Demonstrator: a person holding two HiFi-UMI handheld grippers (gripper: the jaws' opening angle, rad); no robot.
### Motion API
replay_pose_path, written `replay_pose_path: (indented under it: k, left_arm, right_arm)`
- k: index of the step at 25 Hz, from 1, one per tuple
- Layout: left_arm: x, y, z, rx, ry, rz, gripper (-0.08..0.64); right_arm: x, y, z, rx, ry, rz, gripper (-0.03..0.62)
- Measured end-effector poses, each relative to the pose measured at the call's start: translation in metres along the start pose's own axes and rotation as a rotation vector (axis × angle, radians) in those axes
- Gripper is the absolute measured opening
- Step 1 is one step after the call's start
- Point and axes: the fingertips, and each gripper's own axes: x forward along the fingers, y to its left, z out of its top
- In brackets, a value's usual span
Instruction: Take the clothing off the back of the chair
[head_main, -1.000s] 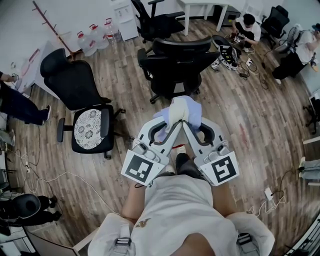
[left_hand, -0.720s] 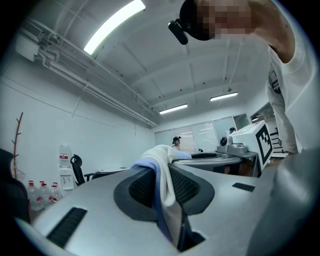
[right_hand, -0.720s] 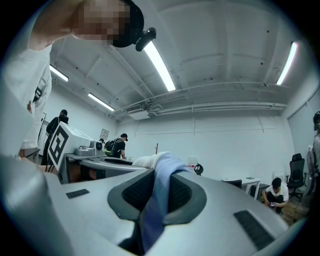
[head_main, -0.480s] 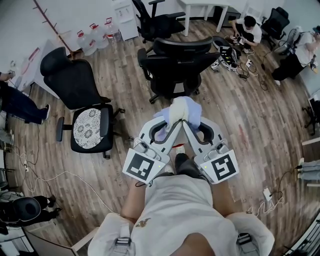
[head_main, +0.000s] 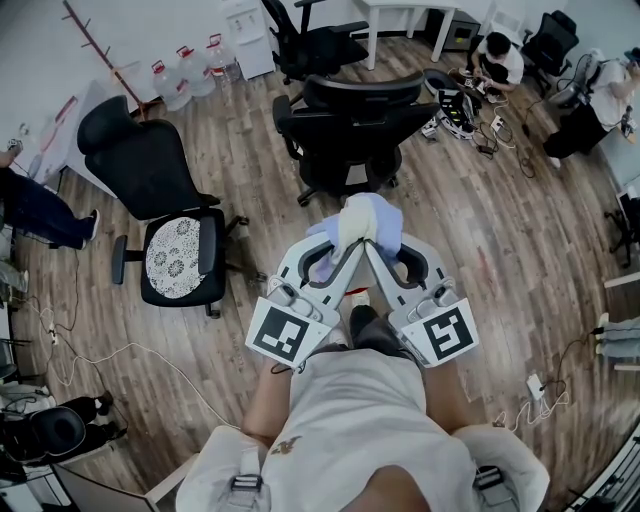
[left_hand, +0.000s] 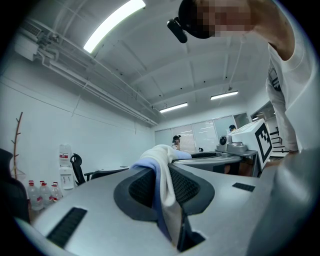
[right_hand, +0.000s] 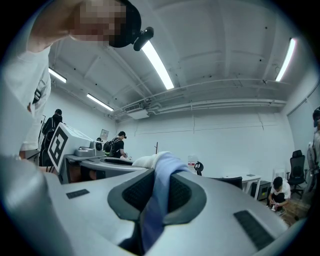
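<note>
A bundled garment (head_main: 362, 224), cream on one side and pale blue on the other, is held up in front of me between both grippers. My left gripper (head_main: 346, 243) is shut on the garment (left_hand: 159, 180), whose cream and blue folds run between its jaws. My right gripper (head_main: 380, 243) is shut on the same cloth (right_hand: 157, 192), mostly its blue part. The two grippers meet at their tips in a V. The black mesh office chair (head_main: 355, 122) stands just beyond the garment, its back bare.
A second black chair (head_main: 170, 235) with a patterned seat cushion stands at the left. Water bottles (head_main: 185, 75) sit by the far wall. People sit and crouch at the far right (head_main: 495, 55) and left edge (head_main: 30, 210). Cables trail on the wood floor (head_main: 100, 355).
</note>
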Motion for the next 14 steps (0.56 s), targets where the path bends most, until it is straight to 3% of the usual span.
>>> replay_pose_path:
  k: [14]
  left_arm:
    - [0.0035,-0.0031,-0.0021,0.002,0.0,0.0,0.075]
  right_arm:
    - [-0.0023,-0.0022,0.0008,-0.003,-0.023,0.009,0.06]
